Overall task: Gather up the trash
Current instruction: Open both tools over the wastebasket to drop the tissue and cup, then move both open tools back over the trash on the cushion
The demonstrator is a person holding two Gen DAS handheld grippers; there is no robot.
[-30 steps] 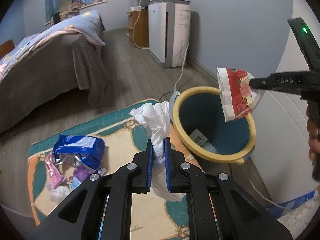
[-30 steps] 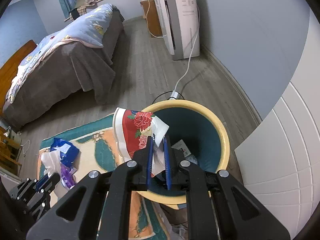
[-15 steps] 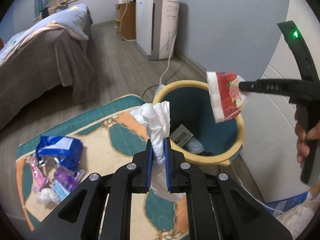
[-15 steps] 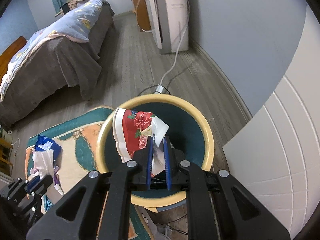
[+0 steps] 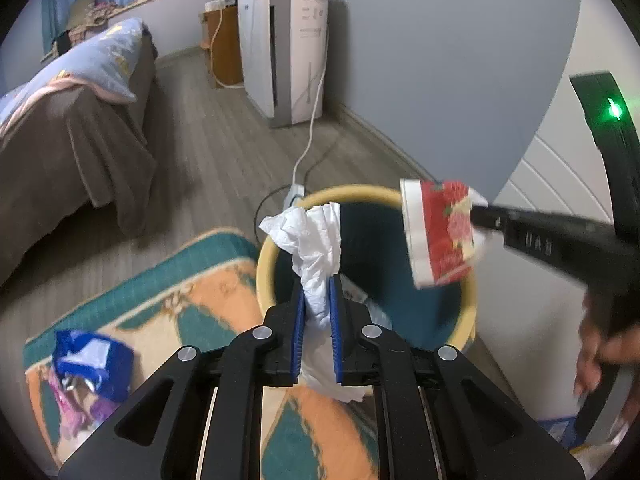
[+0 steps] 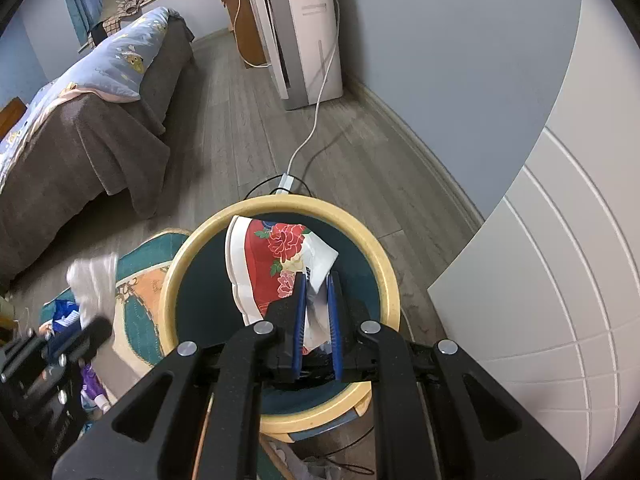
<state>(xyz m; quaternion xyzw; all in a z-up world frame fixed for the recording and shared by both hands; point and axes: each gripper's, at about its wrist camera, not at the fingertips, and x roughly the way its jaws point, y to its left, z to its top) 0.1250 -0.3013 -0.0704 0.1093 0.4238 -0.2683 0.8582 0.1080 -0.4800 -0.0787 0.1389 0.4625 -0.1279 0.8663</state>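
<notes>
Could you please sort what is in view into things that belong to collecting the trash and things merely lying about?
Job in hand:
- crumpled white tissue in the left claw
- floral paper cup in the right claw
- yellow-rimmed bin
- blue wrapper on the rug

Lying about:
- bed
- air purifier
- white cable

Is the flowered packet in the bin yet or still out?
Still out: the right gripper holds the flowered packet above the bin opening.

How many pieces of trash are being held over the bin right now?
2: the white tissue in the left hand-held gripper at the near rim, the floral cup in the right hand-held gripper over the middle.
</notes>
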